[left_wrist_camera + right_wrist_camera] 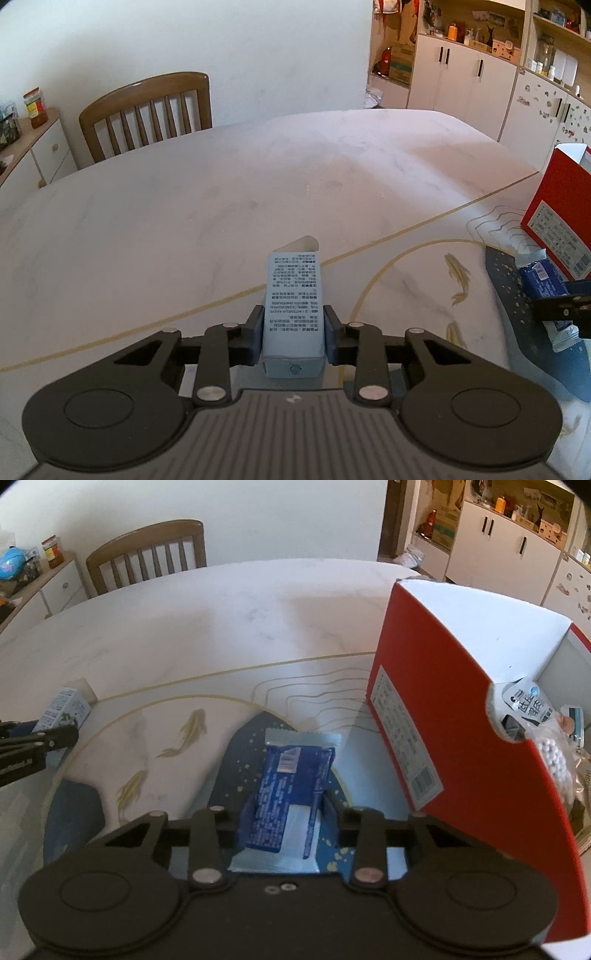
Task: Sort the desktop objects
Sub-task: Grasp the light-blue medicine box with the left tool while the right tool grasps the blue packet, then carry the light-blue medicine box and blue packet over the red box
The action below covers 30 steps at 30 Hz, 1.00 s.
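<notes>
My left gripper (293, 328) is shut on a small light-blue carton (293, 295) with printed text, held above the table; its far flap stands open. The carton and the left gripper also show at the left of the right wrist view (62, 709). My right gripper (282, 812) is shut on a blue snack packet (291, 782) over the dark blue patch of the table mat. The packet also shows at the right edge of the left wrist view (543, 280). A tall red box (443, 709) with an open top stands just right of the right gripper and holds several packets.
The pale marble table (221, 192) spreads ahead, with a fish-pattern mat (184, 731) near me. A wooden chair (147, 110) stands at the far side. White cabinets (461, 77) and shelves line the right wall. A low sideboard (33, 155) with jars is at the left.
</notes>
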### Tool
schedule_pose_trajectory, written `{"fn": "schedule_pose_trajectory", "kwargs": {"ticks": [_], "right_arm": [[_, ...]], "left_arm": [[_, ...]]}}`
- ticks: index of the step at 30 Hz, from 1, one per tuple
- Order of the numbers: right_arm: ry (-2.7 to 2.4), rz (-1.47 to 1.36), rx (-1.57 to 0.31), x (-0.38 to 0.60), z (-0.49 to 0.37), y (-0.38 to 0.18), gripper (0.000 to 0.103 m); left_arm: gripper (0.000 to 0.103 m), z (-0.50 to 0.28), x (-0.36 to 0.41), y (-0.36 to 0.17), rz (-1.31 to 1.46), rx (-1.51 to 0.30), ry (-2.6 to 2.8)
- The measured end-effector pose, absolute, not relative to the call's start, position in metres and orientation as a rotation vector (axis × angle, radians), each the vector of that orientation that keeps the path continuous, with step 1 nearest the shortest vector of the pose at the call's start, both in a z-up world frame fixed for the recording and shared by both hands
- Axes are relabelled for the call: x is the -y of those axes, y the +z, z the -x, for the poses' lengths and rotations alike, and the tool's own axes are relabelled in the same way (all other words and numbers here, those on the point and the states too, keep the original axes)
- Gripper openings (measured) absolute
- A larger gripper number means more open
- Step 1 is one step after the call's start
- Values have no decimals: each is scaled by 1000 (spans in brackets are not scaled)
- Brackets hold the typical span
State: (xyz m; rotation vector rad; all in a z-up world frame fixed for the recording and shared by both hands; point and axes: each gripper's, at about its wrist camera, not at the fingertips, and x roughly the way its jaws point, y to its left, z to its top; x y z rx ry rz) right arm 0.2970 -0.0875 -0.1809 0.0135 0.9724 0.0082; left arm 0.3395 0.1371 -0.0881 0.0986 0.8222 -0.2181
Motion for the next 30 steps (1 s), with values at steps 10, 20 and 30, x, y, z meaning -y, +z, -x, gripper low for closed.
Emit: {"fn": "schedule_pose_trajectory", "kwargs": {"ticks": [10, 20, 30], "right_arm": [[64, -10, -937, 90, -278, -164, 38], [99, -4, -913, 95, -262, -150, 38], [157, -17, -882, 109, -241, -131, 38]], "left_arm": [[30, -314, -134, -83, -85, -834, -209], [30, -289, -121, -67, -71, -818, -216], [30, -260, -102, -43, -60, -799, -223]]}}
